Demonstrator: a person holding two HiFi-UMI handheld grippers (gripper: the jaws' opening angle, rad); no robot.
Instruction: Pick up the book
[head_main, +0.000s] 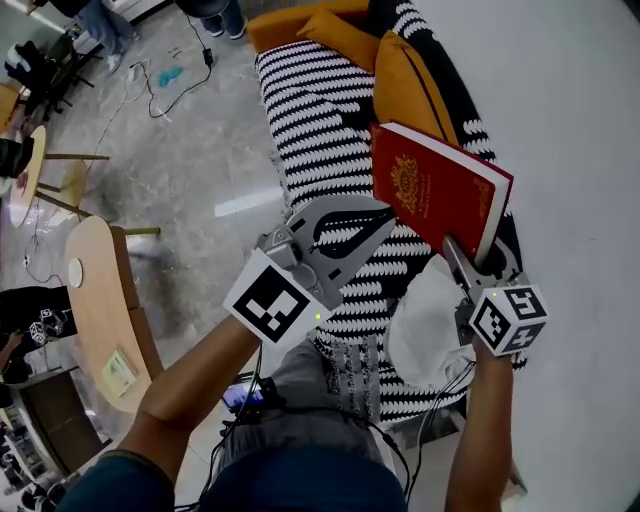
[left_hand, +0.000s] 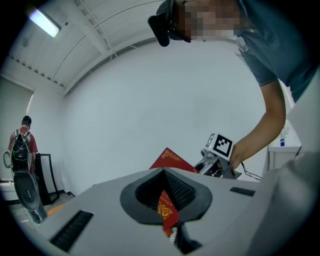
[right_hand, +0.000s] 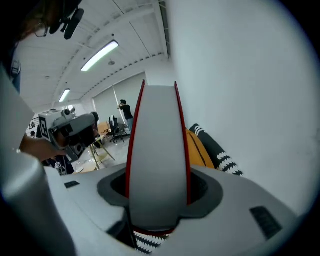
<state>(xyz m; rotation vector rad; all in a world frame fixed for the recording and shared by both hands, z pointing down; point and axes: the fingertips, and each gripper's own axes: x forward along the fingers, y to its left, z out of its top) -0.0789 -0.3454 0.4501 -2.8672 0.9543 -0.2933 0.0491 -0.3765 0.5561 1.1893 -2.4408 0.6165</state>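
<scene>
The red book with a gold crest hangs tilted above the sofa, its spine up and its white page edge at the right. My right gripper is shut on its lower corner. In the right gripper view the book's page edge stands upright between the jaws, red covers on both sides. My left gripper floats just left of the book, its jaw tips together with nothing in them. In the left gripper view the book shows above and through the slit of the left gripper, with the right gripper's marker cube beside it.
Below lies a sofa in a black-and-white patterned throw with orange cushions. A white cloth lies on the seat under my right hand. A white wall runs along the right. A wooden table stands at the left.
</scene>
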